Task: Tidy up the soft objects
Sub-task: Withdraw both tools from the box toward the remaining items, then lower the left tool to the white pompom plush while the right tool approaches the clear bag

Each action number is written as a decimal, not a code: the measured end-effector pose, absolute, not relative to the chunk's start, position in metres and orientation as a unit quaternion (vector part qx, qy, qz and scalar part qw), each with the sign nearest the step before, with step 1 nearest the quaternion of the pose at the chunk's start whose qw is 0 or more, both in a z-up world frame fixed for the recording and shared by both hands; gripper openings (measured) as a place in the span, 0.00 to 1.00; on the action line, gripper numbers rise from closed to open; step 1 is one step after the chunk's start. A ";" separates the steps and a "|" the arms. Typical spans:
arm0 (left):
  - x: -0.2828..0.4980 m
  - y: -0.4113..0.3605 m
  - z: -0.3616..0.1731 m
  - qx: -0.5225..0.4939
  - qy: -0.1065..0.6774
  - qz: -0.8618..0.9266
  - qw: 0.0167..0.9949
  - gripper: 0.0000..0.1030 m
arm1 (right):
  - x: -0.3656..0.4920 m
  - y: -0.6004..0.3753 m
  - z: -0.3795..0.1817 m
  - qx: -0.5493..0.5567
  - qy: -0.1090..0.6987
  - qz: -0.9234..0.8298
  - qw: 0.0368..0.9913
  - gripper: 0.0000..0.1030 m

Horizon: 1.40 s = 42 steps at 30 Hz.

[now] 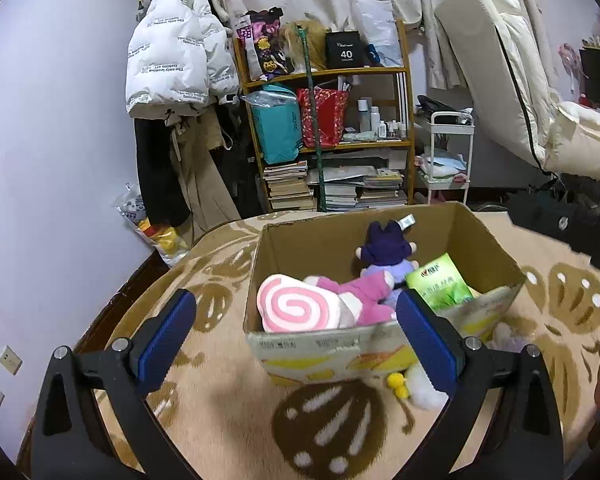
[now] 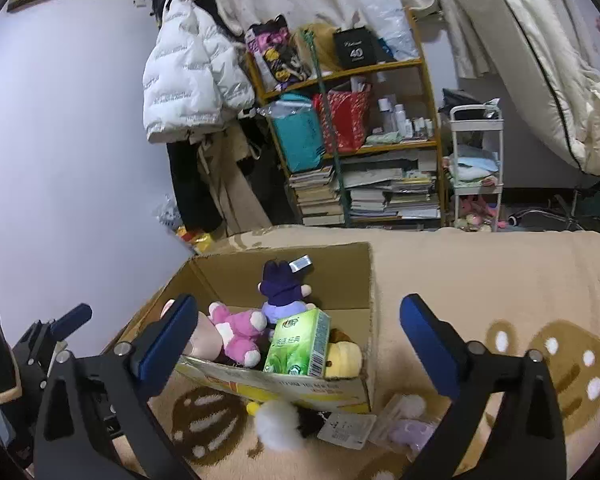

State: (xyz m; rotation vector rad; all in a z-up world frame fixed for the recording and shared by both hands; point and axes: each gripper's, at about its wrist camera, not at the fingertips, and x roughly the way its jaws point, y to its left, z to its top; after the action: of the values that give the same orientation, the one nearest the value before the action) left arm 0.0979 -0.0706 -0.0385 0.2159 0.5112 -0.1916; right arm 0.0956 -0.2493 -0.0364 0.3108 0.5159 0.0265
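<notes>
A cardboard box (image 1: 488, 240) (image 2: 352, 276) sits on a beige patterned blanket. In it lie a pink swirl cushion (image 1: 296, 306), a pink plush (image 1: 370, 294) (image 2: 238, 330), a purple plush (image 1: 384, 250) (image 2: 280, 292), a green tissue pack (image 1: 440, 286) (image 2: 300, 344) and a yellow plush (image 2: 344, 358). A white fluffy toy with yellow parts (image 1: 418, 390) (image 2: 278, 422) and a pale purple toy (image 2: 410, 430) lie on the blanket in front of the box. My left gripper (image 1: 296, 340) is open and empty before the box. My right gripper (image 2: 300, 344) is open and empty near it.
A wooden shelf (image 1: 324, 120) (image 2: 352, 128) with books and bags stands behind, next to a hanging white jacket (image 1: 176, 52). A white cart (image 1: 448, 160) (image 2: 476, 168) and a propped mattress (image 1: 508, 72) stand at right. The left gripper shows at the left edge of the right view (image 2: 52, 336).
</notes>
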 end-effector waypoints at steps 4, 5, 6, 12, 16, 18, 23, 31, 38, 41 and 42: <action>0.086 -0.070 -0.035 0.107 0.254 -0.092 0.957 0.97 | 0.082 -0.253 -0.032 0.156 0.253 0.004 0.955 1.00; 0.083 -0.070 -0.035 0.109 0.253 -0.088 0.957 0.97 | 0.079 -0.253 -0.031 0.156 0.253 0.002 0.955 1.00; 0.081 -0.071 -0.035 0.114 0.252 -0.086 0.957 0.97 | 0.076 -0.254 -0.030 0.156 0.252 0.000 0.955 1.00; 0.063 -0.075 -0.032 0.131 0.256 -0.092 0.954 0.97 | 0.060 -0.257 -0.024 0.164 0.248 -0.004 0.955 1.00; 0.052 -0.075 -0.029 0.134 0.254 -0.096 0.953 0.97 | 0.048 -0.257 -0.018 0.160 0.243 -0.010 0.957 1.00; 0.046 -0.073 -0.024 0.127 0.251 -0.101 0.954 0.97 | 0.042 -0.257 -0.015 0.159 0.241 -0.013 0.957 1.00; 0.038 -0.068 -0.017 0.117 0.250 -0.104 0.956 0.97 | 0.026 -0.256 -0.011 0.158 0.235 -0.024 0.959 1.00; 0.024 -0.073 -0.019 0.125 0.250 -0.116 0.953 0.97 | 0.014 -0.260 -0.013 0.164 0.240 -0.033 0.956 1.00; 0.025 -0.092 -0.022 0.145 0.256 -0.137 0.946 0.97 | 0.015 -0.268 -0.018 0.169 0.247 -0.049 0.953 1.00; 0.032 -0.103 -0.028 0.155 0.264 -0.144 0.941 0.97 | 0.020 -0.272 -0.022 0.173 0.255 -0.059 0.949 1.00; 0.034 -0.107 -0.030 0.159 0.266 -0.144 0.940 0.97 | 0.022 -0.274 -0.024 0.177 0.259 -0.063 0.947 1.00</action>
State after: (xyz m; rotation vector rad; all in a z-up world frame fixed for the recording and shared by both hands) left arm 0.0341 -0.1068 -0.0302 0.3238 0.5436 -0.2948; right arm 0.0216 -0.2740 -0.0242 0.3600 0.5280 -0.1291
